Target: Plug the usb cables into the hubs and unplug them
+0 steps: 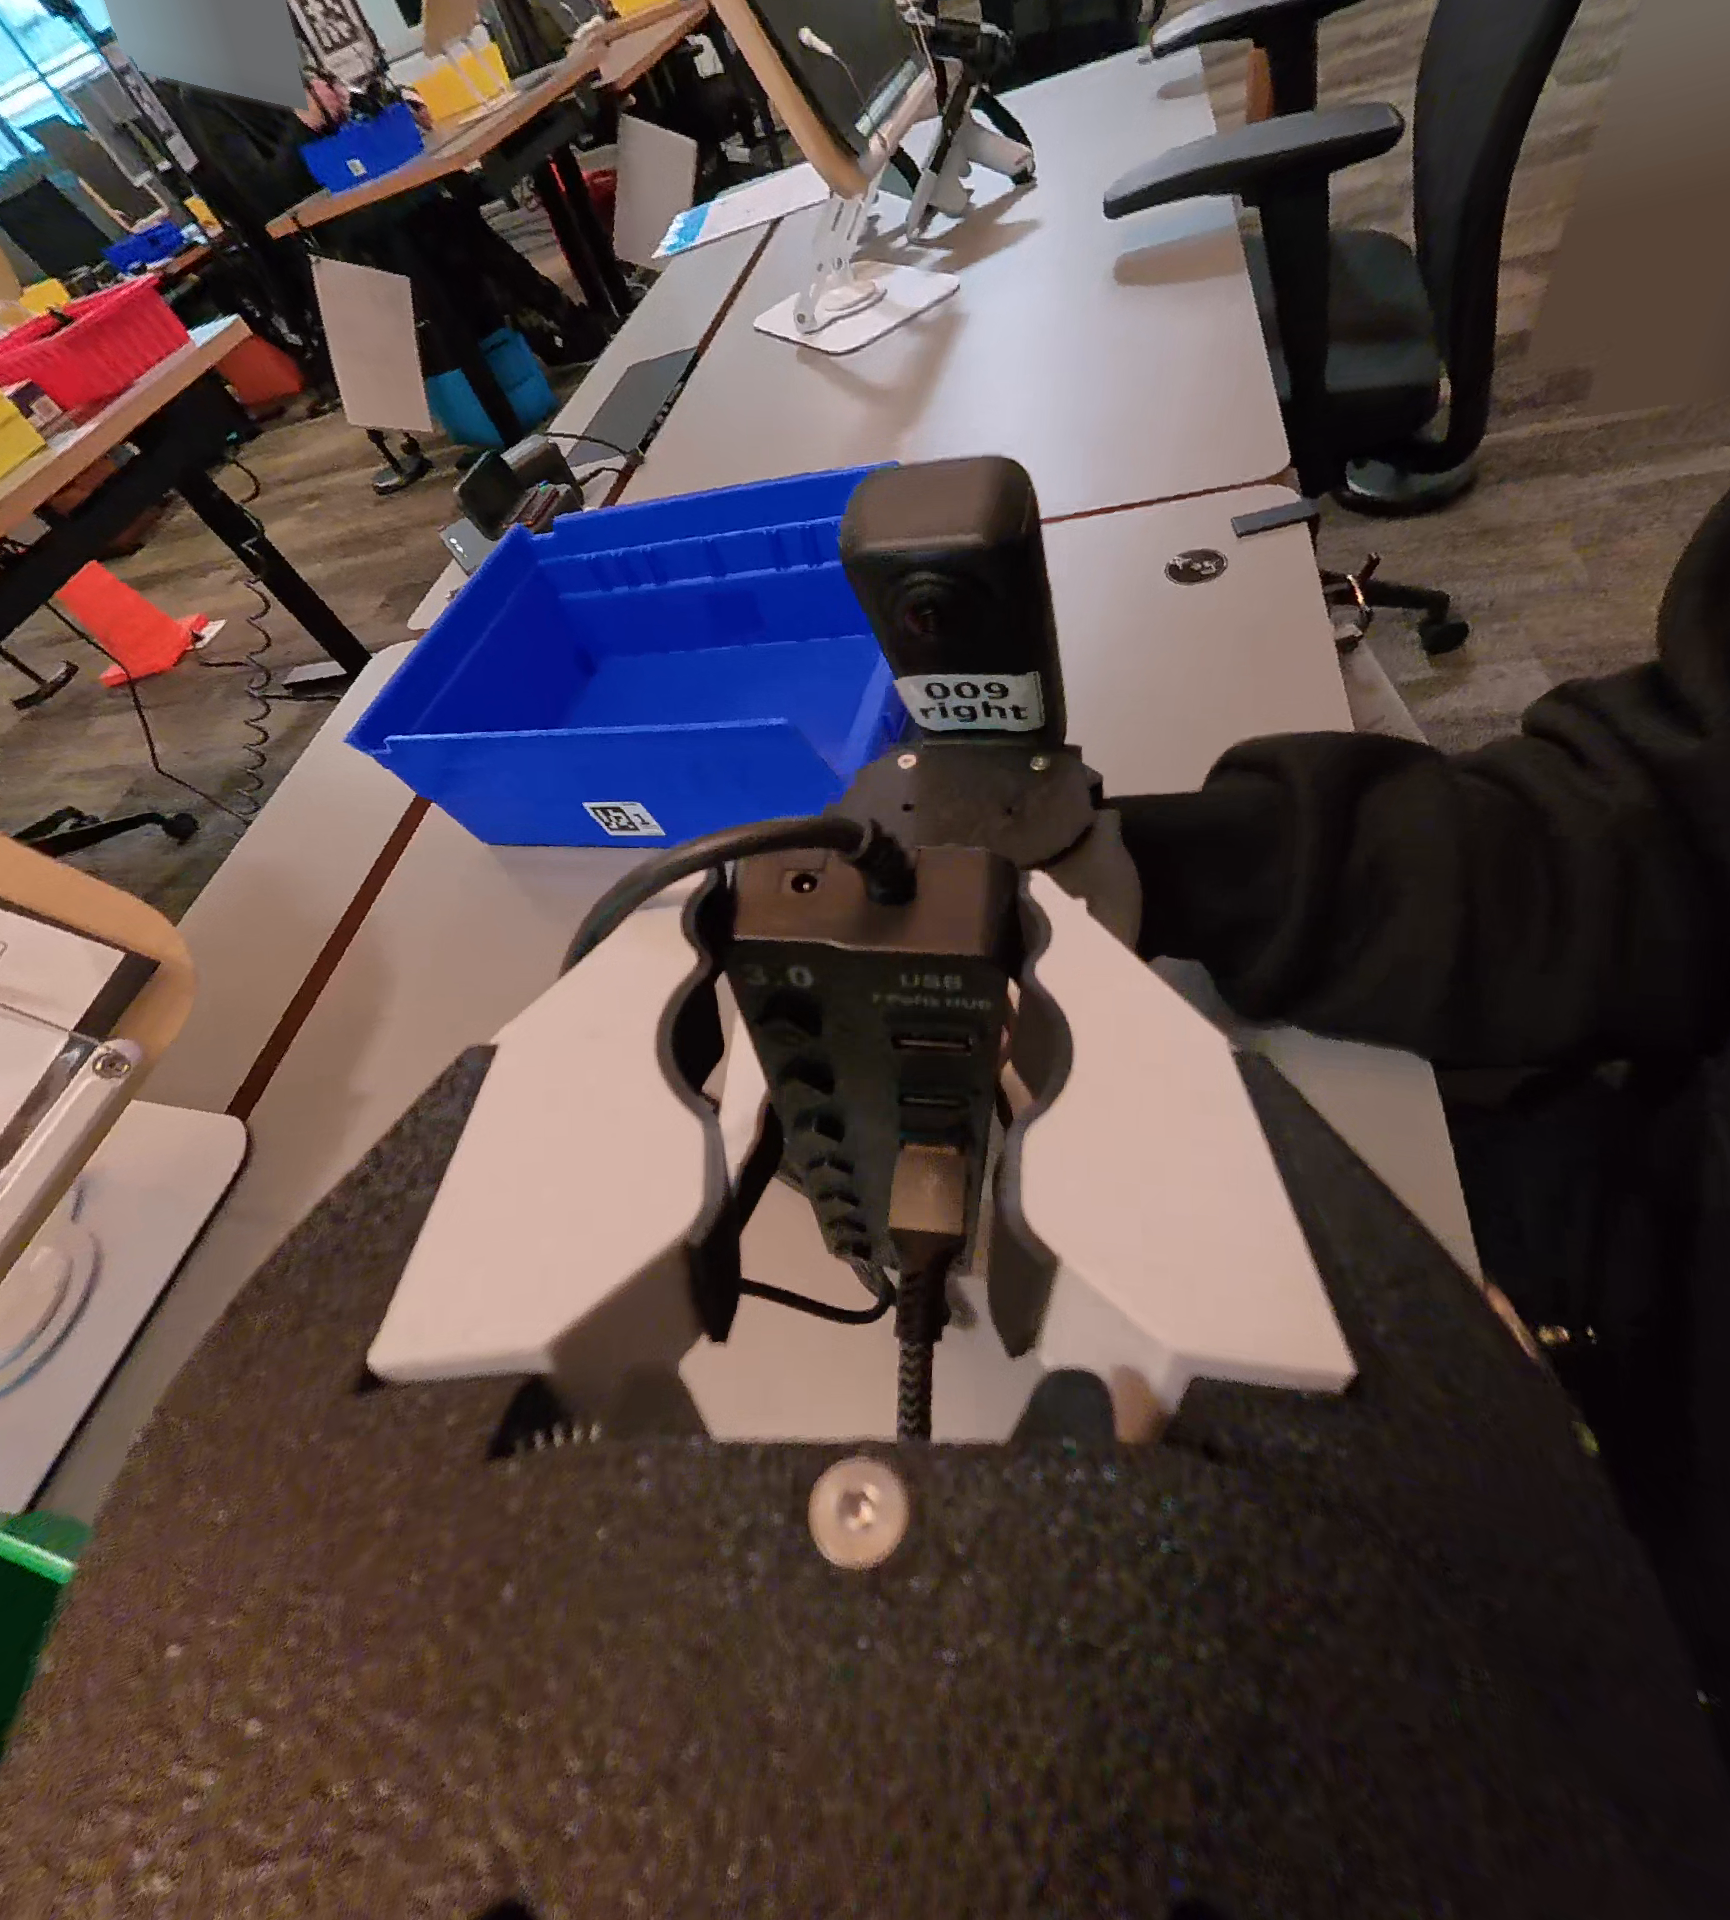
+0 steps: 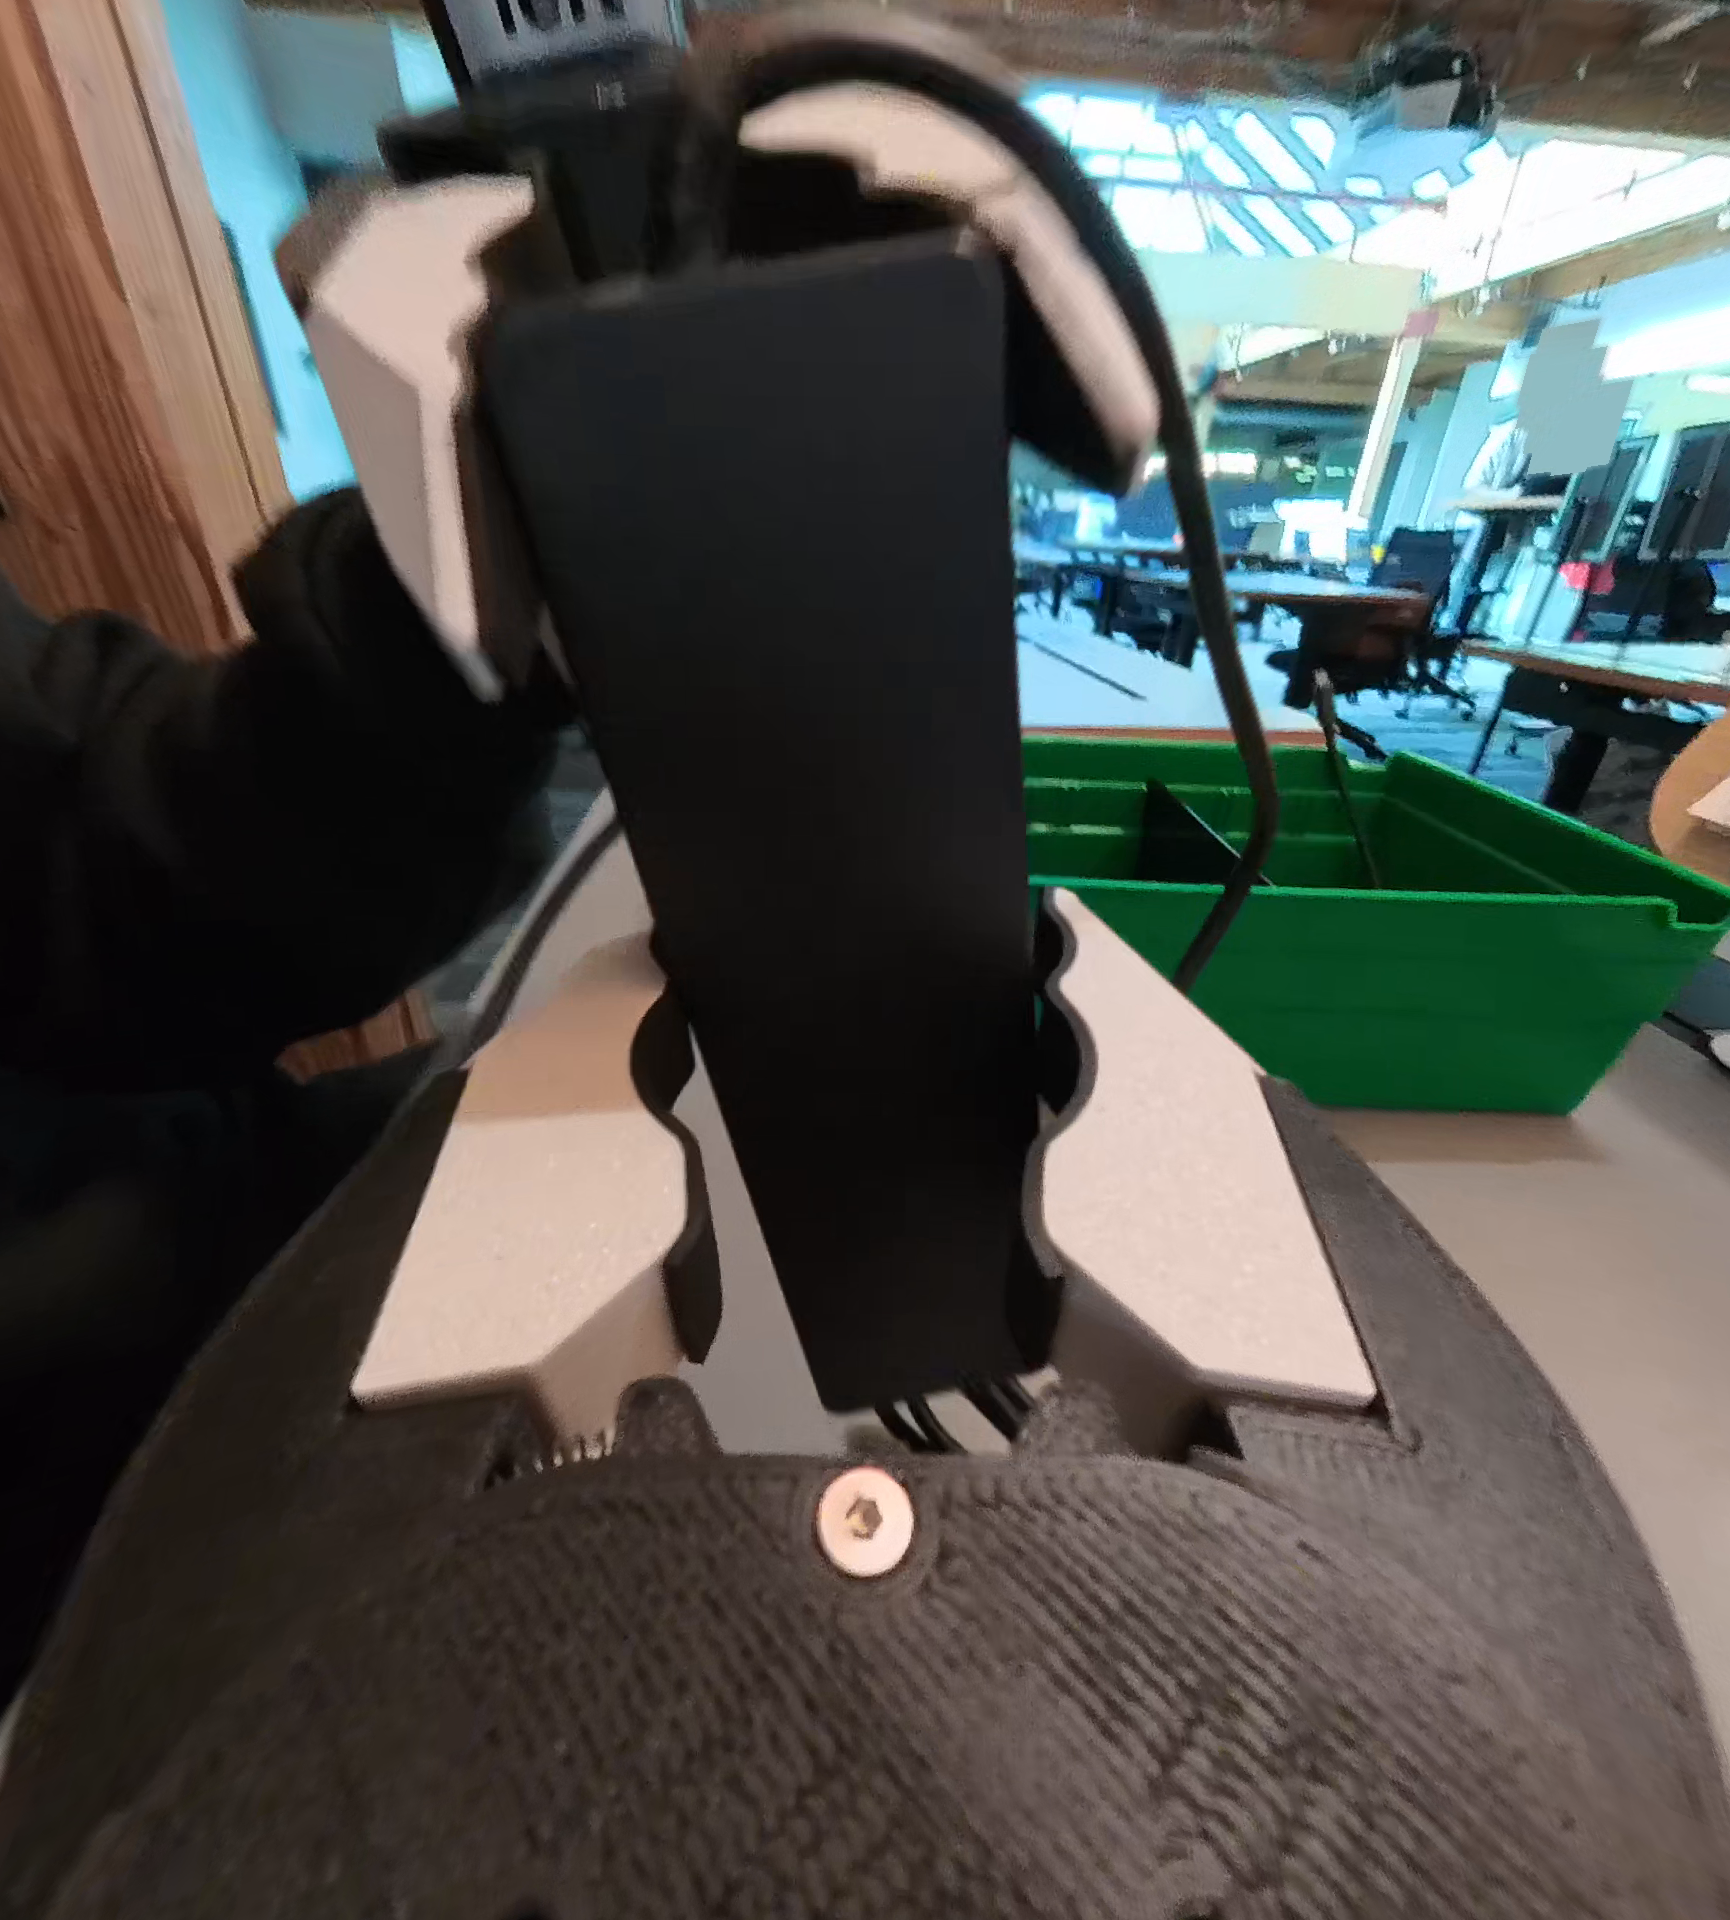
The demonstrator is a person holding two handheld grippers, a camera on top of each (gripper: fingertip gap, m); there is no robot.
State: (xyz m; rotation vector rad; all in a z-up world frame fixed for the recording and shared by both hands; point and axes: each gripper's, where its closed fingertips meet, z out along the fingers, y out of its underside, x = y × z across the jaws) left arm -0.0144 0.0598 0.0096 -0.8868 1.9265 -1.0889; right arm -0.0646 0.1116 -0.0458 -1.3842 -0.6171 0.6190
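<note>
A black USB hub (image 1: 840, 997) is held above the grey table (image 1: 1204, 644) between both grippers. My left gripper (image 1: 866, 914) is shut on its sides, port face towards the camera. A gold plug on a braided cable (image 1: 928, 1195) sits in a lower port. The hub's own black cable (image 1: 736, 847) leaves the far end. My right gripper (image 2: 856, 935) is shut on the hub's plain back (image 2: 788, 727). The right gripper (image 1: 965, 800) shows behind the hub's far end. The left gripper (image 2: 736, 208) shows blurred at the top. A black cable (image 2: 1214, 623) hangs down.
An empty blue bin (image 1: 632, 665) stands on the table beyond the hub. A green bin (image 2: 1412, 977) with a divider stands on the other side. A person's black sleeve (image 1: 1412, 883) is at the right. A monitor stand (image 1: 856, 301) and an office chair (image 1: 1360, 312) are farther back.
</note>
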